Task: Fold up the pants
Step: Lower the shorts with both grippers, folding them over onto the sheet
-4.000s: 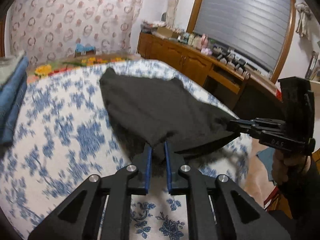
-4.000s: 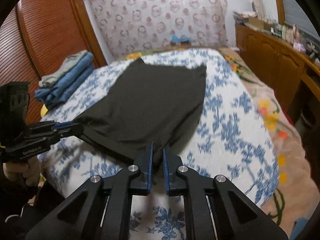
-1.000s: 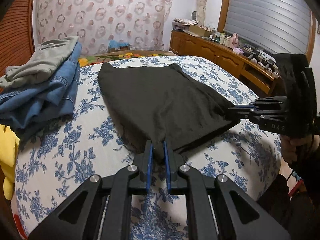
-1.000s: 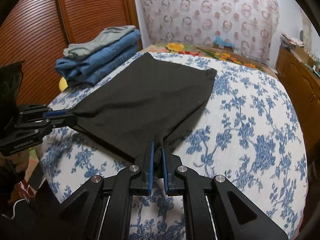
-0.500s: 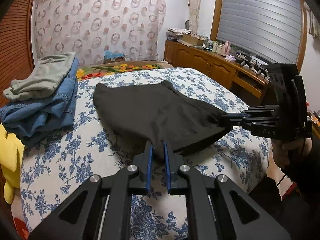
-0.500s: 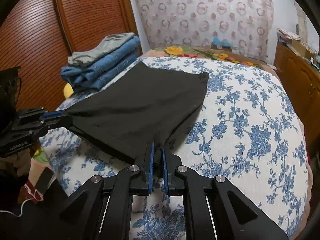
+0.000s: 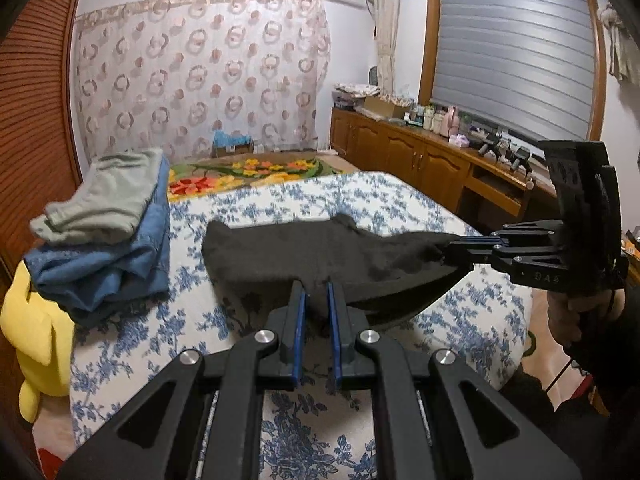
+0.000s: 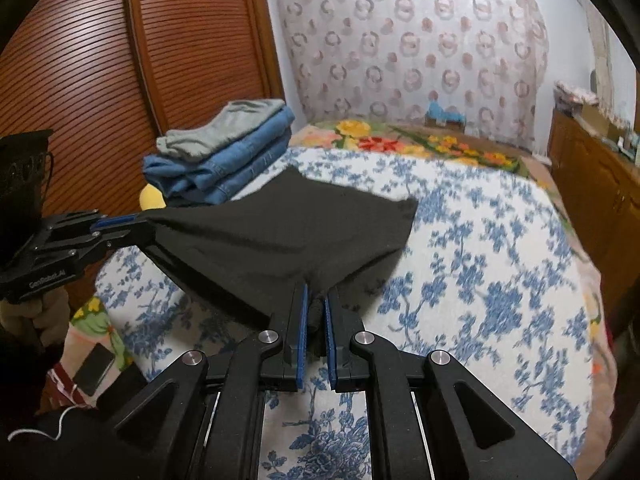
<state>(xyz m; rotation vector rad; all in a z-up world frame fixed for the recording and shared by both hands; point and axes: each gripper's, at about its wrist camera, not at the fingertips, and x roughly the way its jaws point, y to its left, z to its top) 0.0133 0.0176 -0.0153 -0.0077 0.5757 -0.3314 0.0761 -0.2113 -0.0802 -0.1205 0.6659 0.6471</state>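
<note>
Black pants point(image 7: 320, 250) lie partly on a blue-flowered bed point(image 7: 400, 204), their near edge lifted off it. My left gripper point(image 7: 316, 294) is shut on one near corner. My right gripper point(image 8: 314, 300) is shut on the other near corner, with bunched cloth between its blue pads. In the left wrist view the right gripper point(image 7: 460, 246) holds its corner at the right, above the bed. In the right wrist view the left gripper point(image 8: 136, 220) holds its corner at the left. The pants point(image 8: 288, 232) hang taut between them, and the far end rests on the bed.
A stack of folded jeans with grey pants on top point(image 7: 108, 224) sits on the bed's left side, also in the right wrist view point(image 8: 228, 148). A yellow plush toy point(image 7: 36, 332) lies beside it. A wooden cabinet point(image 7: 420, 160) with clutter runs along the right wall. A phone point(image 8: 94, 368) lies on the floor.
Both grippers have risen and pulled back, lifting the near edge of the pants higher off the bed. More of the pants has come off the bedspread.
</note>
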